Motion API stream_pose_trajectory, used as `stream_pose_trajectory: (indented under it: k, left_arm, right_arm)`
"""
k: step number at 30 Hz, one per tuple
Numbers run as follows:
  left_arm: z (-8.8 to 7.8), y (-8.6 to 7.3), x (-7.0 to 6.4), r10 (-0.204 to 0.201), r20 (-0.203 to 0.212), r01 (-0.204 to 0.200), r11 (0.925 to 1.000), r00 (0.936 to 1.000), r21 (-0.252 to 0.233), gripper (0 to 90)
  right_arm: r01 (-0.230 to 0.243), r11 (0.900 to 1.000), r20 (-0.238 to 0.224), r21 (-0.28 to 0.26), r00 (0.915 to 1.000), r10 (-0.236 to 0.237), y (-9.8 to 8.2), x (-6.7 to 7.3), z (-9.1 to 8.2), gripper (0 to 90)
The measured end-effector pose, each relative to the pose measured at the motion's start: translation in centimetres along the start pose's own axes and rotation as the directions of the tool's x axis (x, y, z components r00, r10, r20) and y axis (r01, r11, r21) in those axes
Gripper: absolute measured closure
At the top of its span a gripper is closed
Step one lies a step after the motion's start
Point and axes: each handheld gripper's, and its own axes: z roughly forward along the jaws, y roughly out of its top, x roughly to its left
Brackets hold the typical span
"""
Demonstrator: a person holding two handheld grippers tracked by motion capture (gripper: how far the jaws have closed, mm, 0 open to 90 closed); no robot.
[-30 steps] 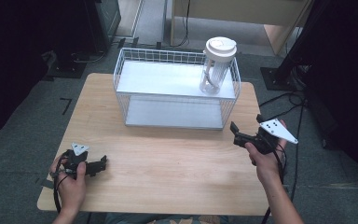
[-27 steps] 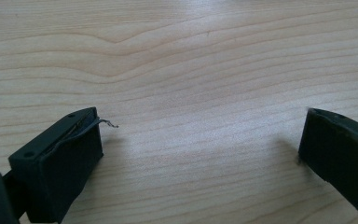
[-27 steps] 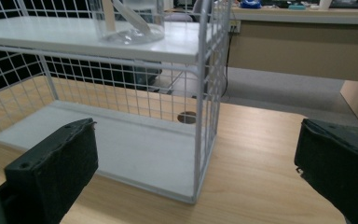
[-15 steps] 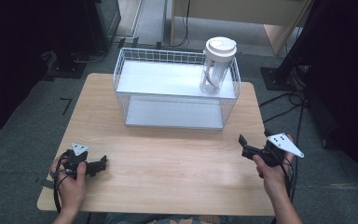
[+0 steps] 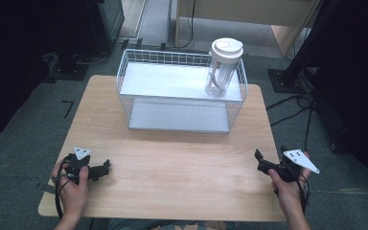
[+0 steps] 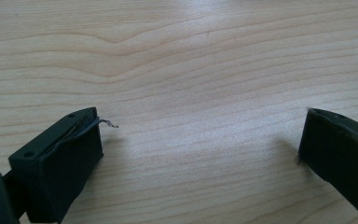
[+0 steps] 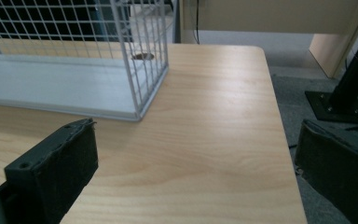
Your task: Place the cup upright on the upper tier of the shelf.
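We work at a pale wooden table (image 5: 172, 163) with a smooth, streaked grain, on a grey floor. At the near left corner our left gripper (image 5: 106, 167) lies low over bare wood, its blocky black jaws spread wide with nothing between them. Across the far middle stands a white wire basket (image 5: 182, 117), a boxy grid; a clear cylindrical tumbler (image 5: 223, 67) with a round white lid stands upright in its right end, well apart from both grippers. At the right edge, our right gripper (image 5: 258, 160) gapes wide, empty.

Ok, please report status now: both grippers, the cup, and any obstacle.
Left gripper open, empty, low over table. Right gripper open, empty, at table's right edge. Lidded cup upright in wire basket, right rear corner. Nothing between.
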Motion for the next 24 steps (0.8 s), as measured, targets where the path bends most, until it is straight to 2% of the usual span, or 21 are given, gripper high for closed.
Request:
stream_pose_trajectory:
  k: [12, 16, 19, 24]
  left_arm:
    - [0.0, 0.0, 0.0, 0.000, 0.000, 0.000, 1.0000, 1.0000, 0.000, 0.0]
    - [0.0, 0.0, 0.0, 0.000, 0.000, 0.000, 1.0000, 1.0000, 0.000, 0.0]
    - [0.0, 0.0, 0.0, 0.000, 0.000, 0.000, 1.0000, 1.0000, 0.000, 0.0]
    - [0.0, 0.0, 0.0, 0.000, 0.000, 0.000, 1.0000, 1.0000, 0.000, 0.0]
  right_arm:
    - [-0.042, 0.997, 0.074, 0.060, 0.9965, 0.038, -3.6, -3.2, -1.2, 0.0]
    - [-0.054, 0.995, 0.075, 0.084, 0.9960, 0.047, -4.6, -3.7, -1.6, 0.0]
    - [-0.022, 0.993, 0.084, 0.112, 0.9964, 0.012, -5.2, -3.6, -1.7, 0.0]
    - [0.032, 0.985, 0.079, 0.170, 0.9958, -0.046, -6.1, -3.3, -1.5, 0.0]
